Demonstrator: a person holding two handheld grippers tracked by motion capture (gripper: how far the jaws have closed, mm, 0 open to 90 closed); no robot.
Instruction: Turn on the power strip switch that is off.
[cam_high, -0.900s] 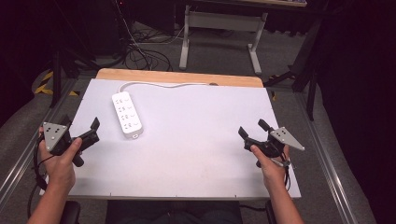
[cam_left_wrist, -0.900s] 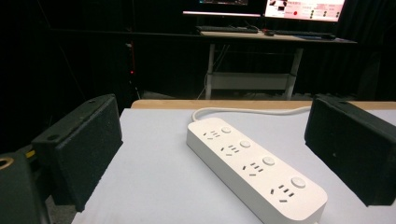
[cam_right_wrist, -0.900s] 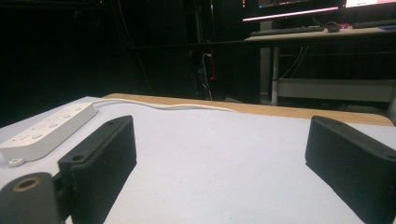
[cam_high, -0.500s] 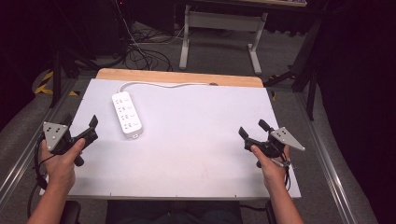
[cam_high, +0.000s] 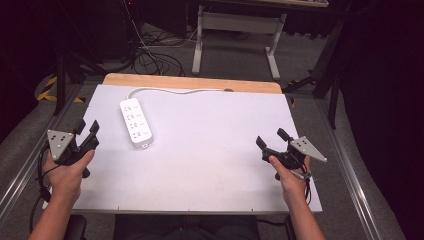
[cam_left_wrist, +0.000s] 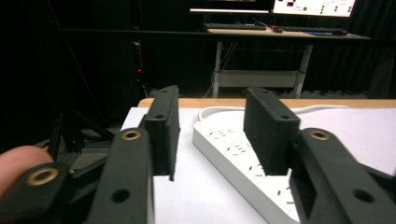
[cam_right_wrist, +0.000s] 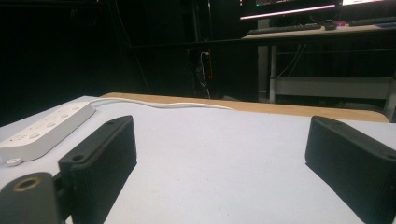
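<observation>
The left gripper (cam_high: 86, 131) sits at the bench's (cam_high: 210, 165) left edge, jaws spread and empty, pointing toward the white power strip (cam_high: 135, 122). The strip lies flat on the left half, its cord (cam_high: 175, 90) running along the far edge. The right gripper (cam_high: 271, 140) waits near the right edge, jaws wide apart. No grasp has begun; the strip is probably the target, requiring a forward reach.

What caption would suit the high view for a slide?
A person holds an open gripper in each hand, left gripper nearer a white power strip on the table.
</observation>
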